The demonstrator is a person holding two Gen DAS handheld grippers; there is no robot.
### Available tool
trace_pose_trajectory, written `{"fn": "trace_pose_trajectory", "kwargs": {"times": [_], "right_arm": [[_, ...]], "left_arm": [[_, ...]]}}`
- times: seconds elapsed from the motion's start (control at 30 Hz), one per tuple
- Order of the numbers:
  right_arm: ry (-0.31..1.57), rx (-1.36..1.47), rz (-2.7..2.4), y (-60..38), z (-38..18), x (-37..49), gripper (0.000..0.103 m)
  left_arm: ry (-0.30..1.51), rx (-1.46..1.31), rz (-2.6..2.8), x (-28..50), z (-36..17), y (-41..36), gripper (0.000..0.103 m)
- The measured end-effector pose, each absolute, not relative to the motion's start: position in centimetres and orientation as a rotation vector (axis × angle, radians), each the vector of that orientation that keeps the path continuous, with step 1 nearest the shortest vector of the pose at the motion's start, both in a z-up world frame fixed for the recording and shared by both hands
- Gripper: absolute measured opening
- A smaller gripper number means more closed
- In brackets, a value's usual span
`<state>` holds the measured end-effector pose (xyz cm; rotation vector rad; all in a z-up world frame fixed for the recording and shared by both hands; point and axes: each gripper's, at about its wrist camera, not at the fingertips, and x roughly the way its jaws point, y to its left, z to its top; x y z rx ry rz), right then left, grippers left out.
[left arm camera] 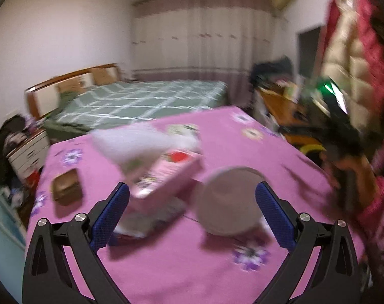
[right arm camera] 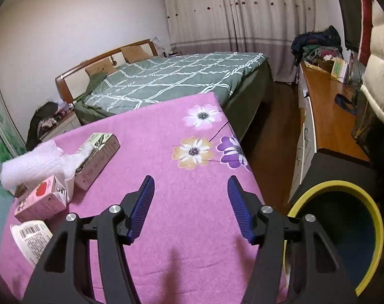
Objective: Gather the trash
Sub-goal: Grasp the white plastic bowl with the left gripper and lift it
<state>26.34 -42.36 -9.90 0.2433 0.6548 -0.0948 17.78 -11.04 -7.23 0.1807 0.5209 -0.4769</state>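
Left gripper (left arm camera: pixel 192 207) fingers spread wide, grasping nothing; pink carton (left arm camera: pixel 166 177) and round cup (left arm camera: pixel 230 200) lie on bench (left arm camera: pixel 166 266) between and just ahead of fingertips, view blurred. Right gripper (right arm camera: pixel 190 207) fingers spread, empty; trash well left of them, yellow-rimmed bin (right arm camera: pixel 344 228) right
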Motion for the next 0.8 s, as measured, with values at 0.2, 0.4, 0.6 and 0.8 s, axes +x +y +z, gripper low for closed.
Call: {"fn": "trace_pose_trajectory", "kwargs": {"times": [0.2,0.4,0.6,0.8], "right_arm": [[0.643,0.245,-0.098,-42.6,-10.1,26.1,0.062],[0.640,0.265,-0.085,-43.0,-10.0,25.8,0.063],[0.634,0.276,-0.092,-43.3,-10.0,25.7,0.064],[0.633,0.291,-0.102,-43.7,-10.0,25.8,0.064]], "left_arm": [[0.568,0.266,-0.500,18.4,-7.4,-15.2,0.098],[0.627,0.241,-0.532,22.8,-7.2,-16.8,0.095],[0.650,0.193,-0.539,27.6,-6.9,-18.4,0.093],[0.635,0.128,-0.503,31.7,-6.2,-19.9,0.093]]}}
